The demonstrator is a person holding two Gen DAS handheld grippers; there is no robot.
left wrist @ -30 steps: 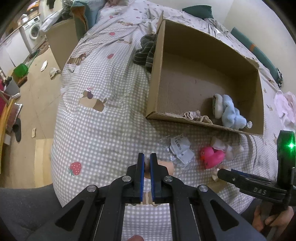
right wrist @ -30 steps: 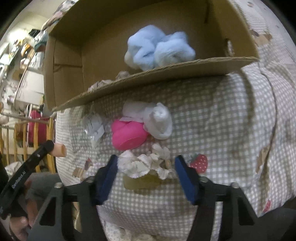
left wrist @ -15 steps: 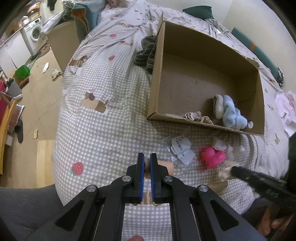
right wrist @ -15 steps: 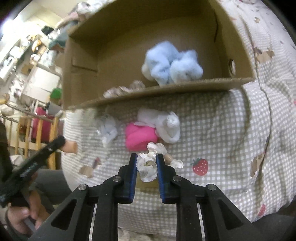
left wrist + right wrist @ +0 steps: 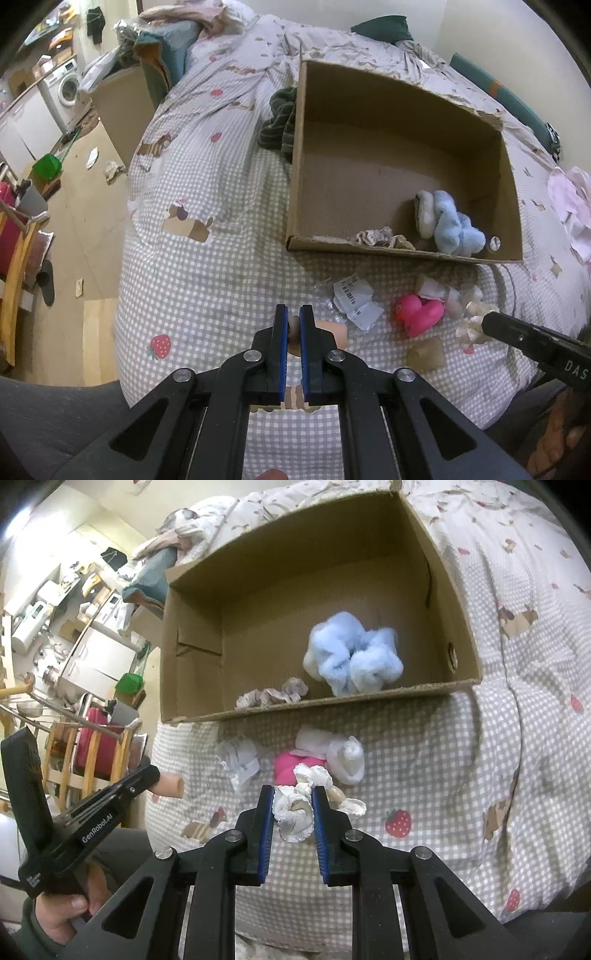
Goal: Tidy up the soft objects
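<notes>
Bed (image 5: 221, 266) under a checked quilt, with an open cardboard box (image 5: 461, 635) in the upper middle holding a fluffy blue toy (image 5: 354, 661). At lower centre, the right tool (image 5: 293, 808) has just closed on a frilly white cloth (image 5: 295, 812). At lower left, the left tool (image 5: 157, 775) pinches a tan cylinder (image 5: 171, 786).

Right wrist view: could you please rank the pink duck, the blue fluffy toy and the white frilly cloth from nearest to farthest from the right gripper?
1. White frilly cloth: clamped between the jaws of the right gripper.
2. Pink duck: just beyond, on the checked bedspread, before the box.
3. Blue fluffy toy: farthest, inside the cardboard box, right of centre.
</notes>
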